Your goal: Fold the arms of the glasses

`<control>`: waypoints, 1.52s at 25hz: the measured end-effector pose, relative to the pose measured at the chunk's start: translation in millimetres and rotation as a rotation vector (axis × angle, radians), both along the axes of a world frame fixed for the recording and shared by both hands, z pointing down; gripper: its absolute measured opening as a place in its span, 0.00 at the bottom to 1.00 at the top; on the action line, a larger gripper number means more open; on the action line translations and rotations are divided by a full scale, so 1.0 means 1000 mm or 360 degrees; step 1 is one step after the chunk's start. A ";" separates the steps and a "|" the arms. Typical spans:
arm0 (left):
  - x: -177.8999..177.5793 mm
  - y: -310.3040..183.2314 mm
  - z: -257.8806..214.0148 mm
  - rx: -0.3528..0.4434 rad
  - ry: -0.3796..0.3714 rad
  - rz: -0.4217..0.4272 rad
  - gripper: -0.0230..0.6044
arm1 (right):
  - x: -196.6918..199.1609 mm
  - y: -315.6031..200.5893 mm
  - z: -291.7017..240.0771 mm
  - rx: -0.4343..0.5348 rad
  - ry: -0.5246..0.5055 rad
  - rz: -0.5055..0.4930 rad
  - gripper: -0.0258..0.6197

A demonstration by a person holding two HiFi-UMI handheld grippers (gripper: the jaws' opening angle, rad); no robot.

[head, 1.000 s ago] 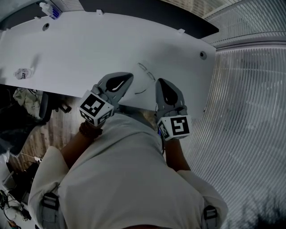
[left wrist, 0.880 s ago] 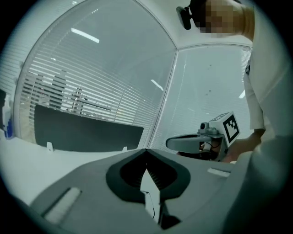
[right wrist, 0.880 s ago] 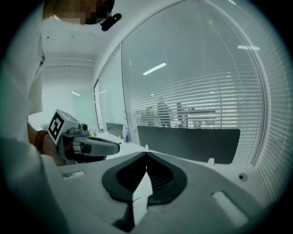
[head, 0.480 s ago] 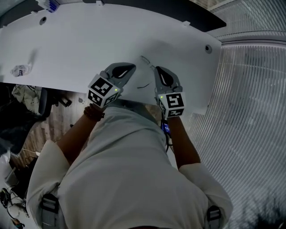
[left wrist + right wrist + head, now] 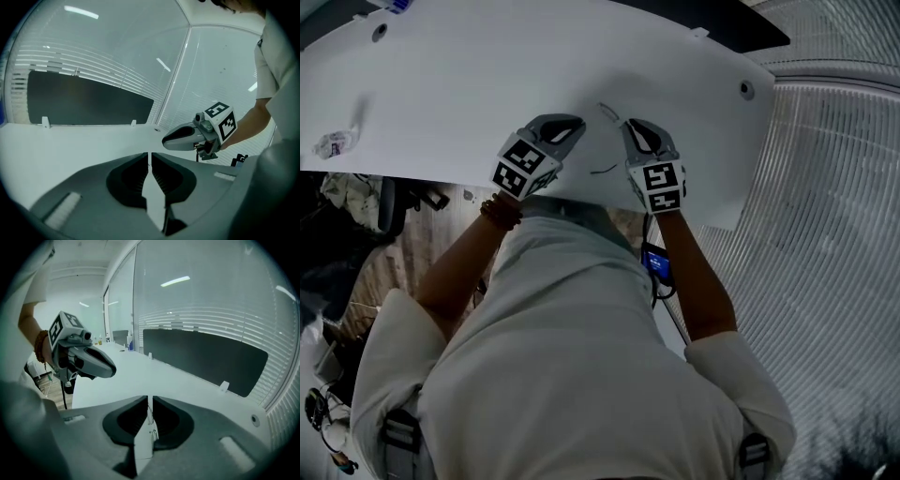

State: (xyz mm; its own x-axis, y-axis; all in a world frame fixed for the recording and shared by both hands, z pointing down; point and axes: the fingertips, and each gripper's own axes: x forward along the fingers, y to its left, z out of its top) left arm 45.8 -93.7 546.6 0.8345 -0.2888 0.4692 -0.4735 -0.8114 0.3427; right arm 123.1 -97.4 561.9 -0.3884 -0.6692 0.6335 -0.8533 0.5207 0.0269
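The glasses (image 5: 607, 112) are thin-framed and lie on the white table (image 5: 441, 94) near its front edge. One dark arm (image 5: 602, 171) shows closer to me. In the head view my left gripper (image 5: 574, 122) sits just left of them and my right gripper (image 5: 628, 125) just right, both low over the table. Both pairs of jaws are opening and stand a narrow slit apart. In the left gripper view (image 5: 150, 157) and the right gripper view (image 5: 150, 401) only table shows through the slit. The glasses are hidden in both gripper views.
A crumpled wrapper (image 5: 331, 143) lies far left on the table. A dark panel (image 5: 89, 103) stands along the table's far edge, and a cable hole (image 5: 747, 91) sits near the right corner. The front edge runs right under my hands.
Both grippers have come down from above the table to either side of the glasses. The glasses have stayed where they lie.
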 end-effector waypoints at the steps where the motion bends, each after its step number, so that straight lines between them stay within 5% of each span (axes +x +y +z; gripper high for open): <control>1: 0.000 -0.001 0.006 -0.0009 -0.0013 0.0006 0.08 | -0.001 0.000 0.008 -0.0028 0.0029 -0.0027 0.09; 9: 0.002 -0.018 0.057 -0.0081 -0.0129 0.0017 0.14 | 0.006 -0.004 0.071 -0.0293 0.0261 -0.0212 0.13; 18: 0.001 -0.013 0.089 -0.0203 -0.0169 0.0027 0.19 | -0.005 -0.006 0.101 -0.0452 0.0348 -0.0375 0.15; 38: 0.003 0.009 0.110 -0.0315 -0.0183 0.0008 0.19 | -0.002 -0.007 0.111 -0.0442 0.0377 -0.0388 0.07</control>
